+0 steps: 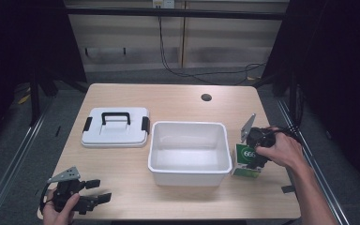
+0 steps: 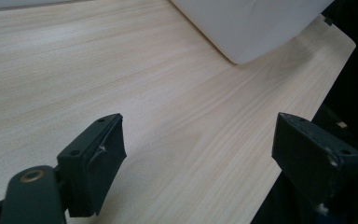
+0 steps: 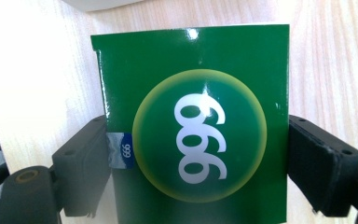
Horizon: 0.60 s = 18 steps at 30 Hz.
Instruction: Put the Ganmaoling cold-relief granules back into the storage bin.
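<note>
Hand-held gripper (image 3: 196, 154) clamped on green box (image 3: 196, 93)

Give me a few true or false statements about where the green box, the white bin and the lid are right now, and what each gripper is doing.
1. The right gripper has its jaws on either side of the green box. True.
2. The green box lies inside the white bin. False: it stands on the table, right of the bin.
3. The left gripper holds the lid. False: its jaws are open over bare table near the front edge.
4. The lid lies left of the bin. True.
</note>
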Each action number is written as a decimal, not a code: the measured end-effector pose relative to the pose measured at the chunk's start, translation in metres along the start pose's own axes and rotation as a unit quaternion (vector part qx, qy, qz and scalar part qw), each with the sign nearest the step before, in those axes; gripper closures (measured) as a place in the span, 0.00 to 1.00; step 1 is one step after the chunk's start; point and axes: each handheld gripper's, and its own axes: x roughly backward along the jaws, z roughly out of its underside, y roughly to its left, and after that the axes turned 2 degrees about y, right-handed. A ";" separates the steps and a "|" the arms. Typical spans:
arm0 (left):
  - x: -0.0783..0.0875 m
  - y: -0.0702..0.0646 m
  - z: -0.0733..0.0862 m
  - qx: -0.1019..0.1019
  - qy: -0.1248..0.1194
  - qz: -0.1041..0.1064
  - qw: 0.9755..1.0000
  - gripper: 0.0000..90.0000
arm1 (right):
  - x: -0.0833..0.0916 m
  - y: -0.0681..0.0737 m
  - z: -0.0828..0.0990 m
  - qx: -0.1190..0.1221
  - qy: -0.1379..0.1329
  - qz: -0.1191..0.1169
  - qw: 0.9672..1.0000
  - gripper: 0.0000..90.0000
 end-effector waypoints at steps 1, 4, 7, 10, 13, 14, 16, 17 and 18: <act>0.000 0.000 0.000 0.000 0.000 0.000 1.000 0.19 | 0.001 0.000 0.002 0.003 -0.004 0.000 1.000 0.16; 0.000 0.000 0.000 -0.001 0.000 -0.001 1.000 0.19 | 0.004 0.001 0.007 -0.009 -0.007 0.000 1.000 0.16; 0.000 0.000 0.000 0.000 -0.001 -0.001 1.000 0.19 | 0.007 0.002 0.013 -0.015 -0.023 -0.002 1.000 0.17; 0.001 0.000 0.000 0.000 -0.002 -0.002 1.000 0.19 | 0.010 0.003 0.017 -0.023 -0.031 -0.005 0.999 0.17; 0.001 0.000 0.000 0.001 -0.004 -0.003 1.000 0.19 | 0.014 0.003 0.022 -0.025 -0.053 -0.003 0.998 0.17; 0.001 0.000 0.000 0.001 -0.002 -0.001 1.000 0.19 | 0.016 0.004 0.024 -0.031 -0.058 -0.004 0.998 0.17; 0.001 0.000 0.000 0.001 -0.001 -0.001 1.000 0.19 | 0.019 0.005 0.027 -0.037 -0.061 -0.001 0.997 0.17; 0.001 0.000 0.000 -0.001 -0.001 0.000 1.000 0.19 | 0.021 0.006 0.029 -0.041 -0.065 -0.006 0.997 0.17; 0.001 0.000 0.000 0.000 -0.003 0.000 1.000 0.19 | 0.022 0.007 0.031 -0.044 -0.068 -0.004 0.997 0.17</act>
